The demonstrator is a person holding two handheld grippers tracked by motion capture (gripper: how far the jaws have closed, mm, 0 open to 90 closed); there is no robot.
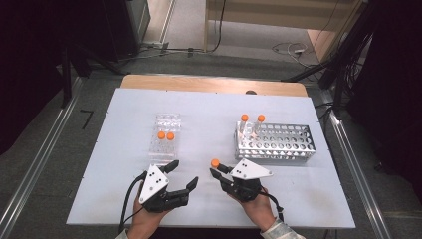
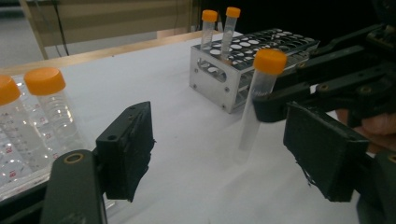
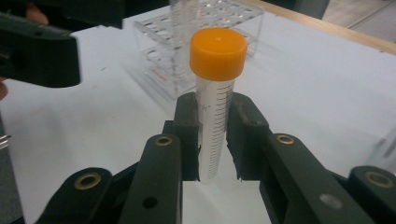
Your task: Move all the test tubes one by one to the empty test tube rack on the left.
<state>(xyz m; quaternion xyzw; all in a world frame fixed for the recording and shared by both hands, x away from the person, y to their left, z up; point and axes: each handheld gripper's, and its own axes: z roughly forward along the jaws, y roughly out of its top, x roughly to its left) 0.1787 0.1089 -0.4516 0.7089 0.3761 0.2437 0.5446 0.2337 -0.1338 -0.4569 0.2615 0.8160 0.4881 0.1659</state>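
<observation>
My right gripper [image 1: 217,170] is shut on a clear graduated tube with an orange cap [image 3: 217,51] and holds it upright just above the white table. The same tube [image 2: 259,93] stands between those jaws in the left gripper view. My left gripper [image 1: 185,173] is open and holds nothing, its jaws spread wide a short way left of the tube. A clear plastic rack [image 1: 166,133] at centre left holds two orange-capped tubes [image 2: 46,100]. To the right, a metal rack [image 1: 278,142] carries two more tubes [image 1: 253,119] at its left end.
The white board [image 1: 209,107] covers a wooden table whose far edge [image 1: 214,83] shows beyond it. Cables [image 1: 288,49] lie on the floor behind. A person's hands [image 1: 259,209] hold both grippers at the near edge.
</observation>
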